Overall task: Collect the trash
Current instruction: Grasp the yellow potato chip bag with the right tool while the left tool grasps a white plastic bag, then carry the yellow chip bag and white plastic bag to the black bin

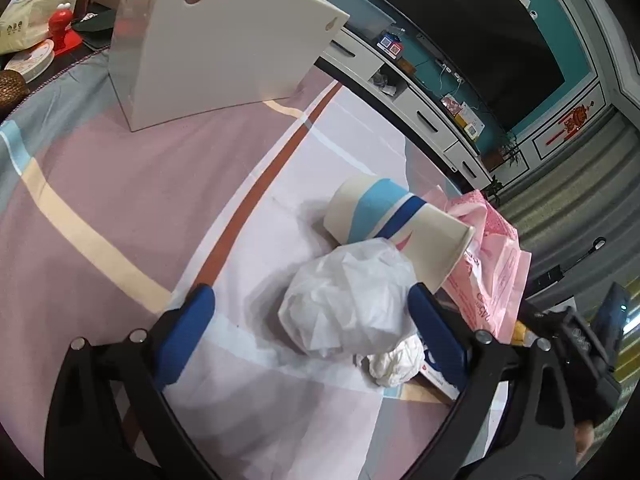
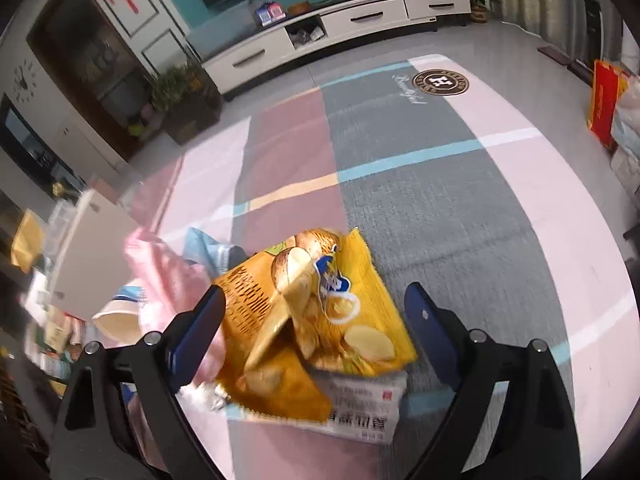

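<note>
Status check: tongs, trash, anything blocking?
Both tongs open, left over white wad, right over chip bag. Cup leans on wad.

White crumpled bag (image 1: 352, 300), blue-banded cream paper cup (image 1: 394, 226), pink wrapper (image 1: 496, 276), yellow chip bag (image 2: 320, 320), pink-grey-striped rug (image 2: 420, 168)

"H" emblem on rug (image 2: 441, 82)

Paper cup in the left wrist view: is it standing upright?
No, the paper cup lies tipped on its side, leaning on the crumpled white plastic bag.
</note>
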A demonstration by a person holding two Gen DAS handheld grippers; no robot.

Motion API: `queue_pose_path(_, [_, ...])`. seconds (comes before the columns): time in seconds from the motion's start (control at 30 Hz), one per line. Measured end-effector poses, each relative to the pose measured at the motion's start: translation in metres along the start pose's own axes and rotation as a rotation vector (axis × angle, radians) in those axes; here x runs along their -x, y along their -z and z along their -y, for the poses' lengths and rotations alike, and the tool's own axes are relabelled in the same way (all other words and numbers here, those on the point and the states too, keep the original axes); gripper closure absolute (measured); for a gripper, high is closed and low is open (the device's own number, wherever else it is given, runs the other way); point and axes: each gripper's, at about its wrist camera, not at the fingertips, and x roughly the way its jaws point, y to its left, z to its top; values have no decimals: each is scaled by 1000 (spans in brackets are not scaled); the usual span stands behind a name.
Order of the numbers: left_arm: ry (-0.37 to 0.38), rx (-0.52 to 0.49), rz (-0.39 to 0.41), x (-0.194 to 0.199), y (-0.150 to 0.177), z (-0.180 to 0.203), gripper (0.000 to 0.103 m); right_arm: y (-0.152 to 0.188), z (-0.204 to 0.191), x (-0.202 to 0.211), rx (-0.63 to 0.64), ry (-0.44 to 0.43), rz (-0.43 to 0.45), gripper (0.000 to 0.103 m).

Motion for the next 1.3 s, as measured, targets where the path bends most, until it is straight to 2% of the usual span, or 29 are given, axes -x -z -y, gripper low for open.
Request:
queue_pose_path(0.17, [46,23,-13,-11,-1,-1,7,6,2,-18,-2,4,-40,18])
queue_pose_path(0.23, [46,7,-10,-12,2,1,11,9,4,-21,-6,-4,-55,20])
queue_pose_path(0.3, [29,5,-6,-13,5,2,29,12,7,-23,-6,-5,-60,25])
queue_pose_path(0.33, [34,11,-11,-14,6,2,34,13,8,-23,-10,-6,-64,29])
queue_pose_path(0.37, [47,18,-19,-12,8,1,44,14,12,-23,-27,-27,-70,31])
queue_pose_path(0.4, [67,32,-35,-15,9,0,53,14,13,-22,-37,-46,-78,38])
queue_pose_path(0.43, [85,50,-47,-16,10,-2,56,15,15,-21,-44,-64,-88,44])
queue_pose_path(0.5, [89,62,-34,-14,12,-3,67,18,17,-17,-37,-60,-87,47])
queue_pose_path(0.57, [96,67,-31,-13,13,-3,73,21,19,-9,-23,-44,-71,51])
queue_pose_path(0.73, [125,90,-39,-1,22,0,75,33,31,19,-31,-42,-30,55])
queue_pose_path(0.9, [72,29,-21,17,32,12,75,45,43,50,-45,-55,-2,55])
queue_pose_path(1.1, [84,0,-45,33,45,22,75,62,54,81,-59,-43,32,55])
queue_pose_path(1.3, [117,18,-61,45,65,23,75,80,63,102,-76,-43,56,55])
